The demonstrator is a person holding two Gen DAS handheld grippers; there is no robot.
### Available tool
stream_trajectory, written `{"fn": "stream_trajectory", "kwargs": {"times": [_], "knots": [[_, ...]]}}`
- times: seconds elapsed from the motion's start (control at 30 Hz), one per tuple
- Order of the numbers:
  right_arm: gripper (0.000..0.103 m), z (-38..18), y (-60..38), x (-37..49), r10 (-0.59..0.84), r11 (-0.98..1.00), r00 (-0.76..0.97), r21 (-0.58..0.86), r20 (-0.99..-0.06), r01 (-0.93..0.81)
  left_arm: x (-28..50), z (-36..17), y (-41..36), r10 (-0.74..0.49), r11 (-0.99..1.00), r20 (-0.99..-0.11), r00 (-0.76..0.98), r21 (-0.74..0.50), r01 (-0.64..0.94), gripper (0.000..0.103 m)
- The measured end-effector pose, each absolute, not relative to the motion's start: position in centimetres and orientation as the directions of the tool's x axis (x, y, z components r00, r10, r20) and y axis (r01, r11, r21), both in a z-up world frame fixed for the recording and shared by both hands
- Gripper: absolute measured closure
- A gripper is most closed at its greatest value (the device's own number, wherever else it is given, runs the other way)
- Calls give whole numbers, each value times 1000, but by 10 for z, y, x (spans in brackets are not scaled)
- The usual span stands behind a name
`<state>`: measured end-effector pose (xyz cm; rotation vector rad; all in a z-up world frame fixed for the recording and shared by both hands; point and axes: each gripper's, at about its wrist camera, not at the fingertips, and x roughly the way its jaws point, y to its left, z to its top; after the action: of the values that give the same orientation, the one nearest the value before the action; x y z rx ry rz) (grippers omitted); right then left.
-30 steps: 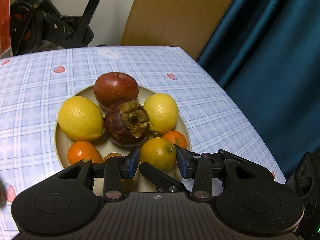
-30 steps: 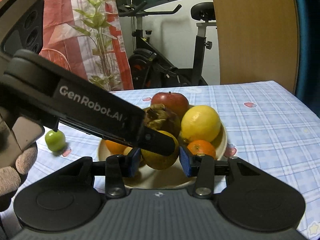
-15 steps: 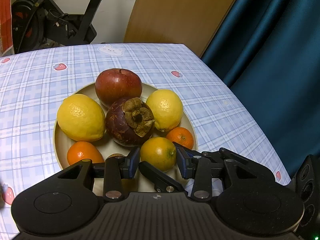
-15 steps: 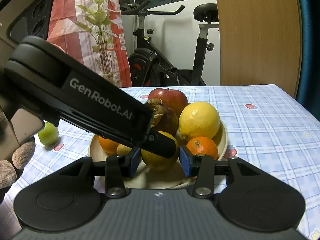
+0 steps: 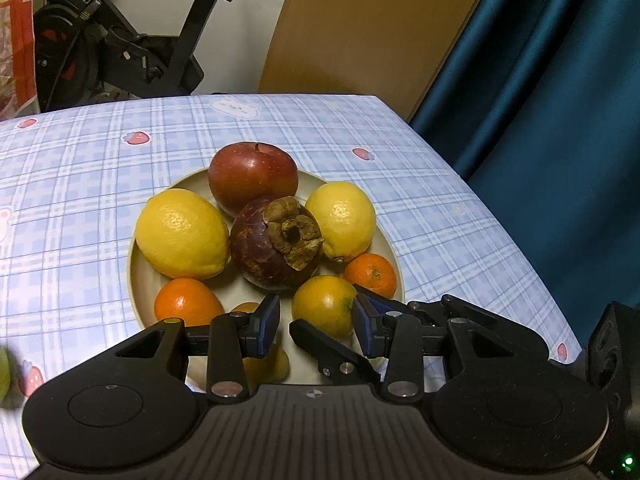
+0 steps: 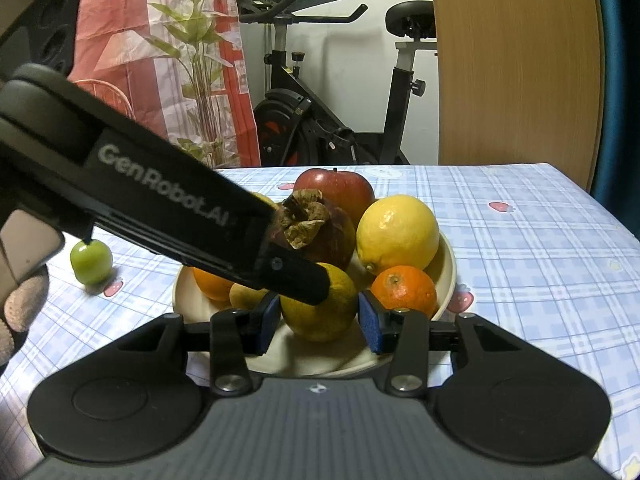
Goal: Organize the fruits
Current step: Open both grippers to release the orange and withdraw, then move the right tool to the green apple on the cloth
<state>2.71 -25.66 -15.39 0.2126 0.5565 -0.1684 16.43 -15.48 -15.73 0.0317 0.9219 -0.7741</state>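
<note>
A cream plate (image 5: 138, 280) holds a red apple (image 5: 253, 176), two lemons (image 5: 182, 233), a dark mangosteen (image 5: 276, 246), several oranges and a yellow-green citrus (image 6: 320, 312) at its near edge. My right gripper (image 6: 319, 322) is shut on that citrus, a blue pad against each side. My left gripper (image 5: 316, 320) comes in from the left and stands open with narrow jaws. The citrus (image 5: 324, 304) lies just beyond its tips, with a small gap at the left pad. One left finger (image 6: 296, 280) crosses in front of the citrus. A right finger (image 5: 332, 350) shows under it.
A small green fruit (image 6: 91, 260) lies on the checked tablecloth (image 5: 80, 184) left of the plate. A gloved hand (image 6: 24, 308) holds the left gripper. The table's right edge drops off beside a blue curtain (image 5: 560, 140). An exercise bike (image 6: 320, 120) stands behind.
Hardly anything: both grippers stay at the yellow-green citrus with the same jaw width. The right view has crept slightly closer to the plate.
</note>
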Motion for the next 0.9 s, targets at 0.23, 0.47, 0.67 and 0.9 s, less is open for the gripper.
{"fn": "stream_trajectory", "kwargs": {"times": [0.23,0.47,0.67,0.9], "knots": [[54,-152,-256,19,-110,965,862,154,-495,212,154,-145,-141,-609,730,-693,386,-301,614,61],[46,-149,-254,12,-101,966,885,168,-454,197,134,-127,-119,-611,755,-629,481,-278,594,61],[45,-148,-251,11,-85,968,890,174,-448,180,125,-116,-90,-569,805,-603,560,-269,529,60],[45,-148,-248,11,-73,970,888,174,-454,168,136,-113,-59,-512,853,-604,610,-277,442,60]]}}
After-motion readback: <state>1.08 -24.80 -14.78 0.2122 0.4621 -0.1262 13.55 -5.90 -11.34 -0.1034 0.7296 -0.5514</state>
